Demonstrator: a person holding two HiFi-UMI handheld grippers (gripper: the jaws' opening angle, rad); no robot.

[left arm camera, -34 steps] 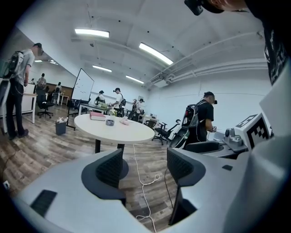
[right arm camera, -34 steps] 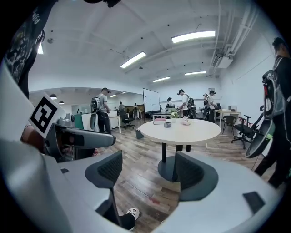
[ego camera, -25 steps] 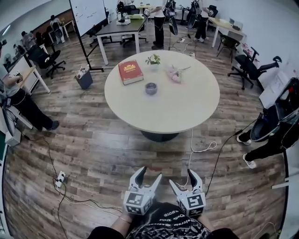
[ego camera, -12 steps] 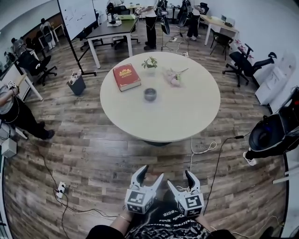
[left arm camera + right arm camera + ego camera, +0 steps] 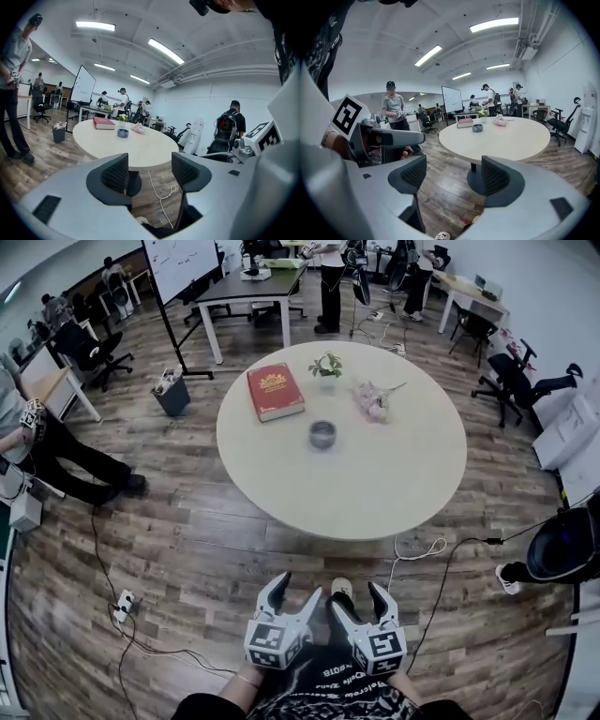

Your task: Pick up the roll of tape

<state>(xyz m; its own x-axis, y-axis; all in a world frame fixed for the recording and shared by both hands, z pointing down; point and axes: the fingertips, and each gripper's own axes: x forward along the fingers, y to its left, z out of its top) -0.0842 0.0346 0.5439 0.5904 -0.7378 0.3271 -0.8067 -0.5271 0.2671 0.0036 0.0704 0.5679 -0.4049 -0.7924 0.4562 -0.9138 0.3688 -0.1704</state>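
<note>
The roll of tape [image 5: 322, 434] is a small grey ring lying flat near the middle of the round beige table [image 5: 394, 484]; it also shows far off in the left gripper view [image 5: 123, 133] and the right gripper view [image 5: 477, 128]. My left gripper [image 5: 292, 593] and right gripper [image 5: 354, 598] hang side by side close to my body, over the wooden floor and well short of the table. Both are open with nothing between their jaws.
On the table lie a red book [image 5: 276, 390], a small potted plant [image 5: 327, 365] and pink flowers [image 5: 372, 401]. A white cable [image 5: 420, 550] and a power strip [image 5: 122, 603] lie on the floor. A bin [image 5: 172, 395], office chairs, desks and several people stand around.
The head view has shifted, so the table sits a bit nearer and further right in frame. The grippers stay open, held in about the same place before my body.
</note>
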